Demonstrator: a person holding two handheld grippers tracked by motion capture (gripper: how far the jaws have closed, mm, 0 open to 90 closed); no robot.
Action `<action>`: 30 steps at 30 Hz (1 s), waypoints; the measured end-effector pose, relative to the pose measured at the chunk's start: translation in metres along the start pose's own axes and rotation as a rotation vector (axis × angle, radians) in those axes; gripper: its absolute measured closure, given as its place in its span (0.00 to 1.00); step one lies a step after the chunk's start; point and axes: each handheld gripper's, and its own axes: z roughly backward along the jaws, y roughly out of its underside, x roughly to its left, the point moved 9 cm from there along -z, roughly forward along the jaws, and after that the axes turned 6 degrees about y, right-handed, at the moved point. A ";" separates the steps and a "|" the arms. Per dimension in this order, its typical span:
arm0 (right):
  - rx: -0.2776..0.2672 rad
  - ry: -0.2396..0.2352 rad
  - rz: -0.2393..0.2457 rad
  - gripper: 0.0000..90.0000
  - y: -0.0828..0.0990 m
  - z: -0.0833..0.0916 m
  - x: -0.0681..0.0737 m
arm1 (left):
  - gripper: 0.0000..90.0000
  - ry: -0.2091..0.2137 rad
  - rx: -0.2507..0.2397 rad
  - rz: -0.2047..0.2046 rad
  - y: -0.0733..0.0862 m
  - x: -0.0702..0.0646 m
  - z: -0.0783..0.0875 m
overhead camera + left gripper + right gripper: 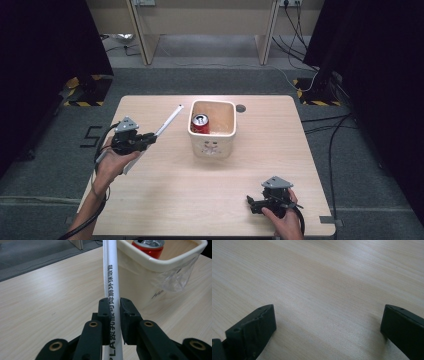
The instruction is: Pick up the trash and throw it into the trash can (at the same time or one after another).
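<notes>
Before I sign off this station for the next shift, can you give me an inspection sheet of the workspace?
Surface: light wooden table, with a round hole near the far edge.
Job's things: paper-wrapped straw, printed with dark characters, lifted at a slant beside the cream bin; red soda can upright inside the bin.
Clutter: nothing seen.
Grippers: left gripper shut on the straw; right gripper open, low over bare table.
Cables: one trails from each gripper; more lie on the floor beyond the table's right side.
Surroundings: grey carpet, black curtains on both sides, wooden desk legs beyond.
</notes>
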 end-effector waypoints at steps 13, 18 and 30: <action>-0.001 0.000 0.000 0.00 0.000 0.000 0.000 | 0.88 0.094 -0.039 -0.021 -0.039 -0.023 -0.003; -0.003 0.000 -0.002 0.00 0.000 0.000 0.000 | 0.88 0.112 -0.042 -0.035 -0.053 -0.029 -0.008; -0.002 0.001 0.001 0.00 0.000 0.000 0.000 | 0.88 0.141 -0.040 -0.057 -0.076 -0.042 -0.023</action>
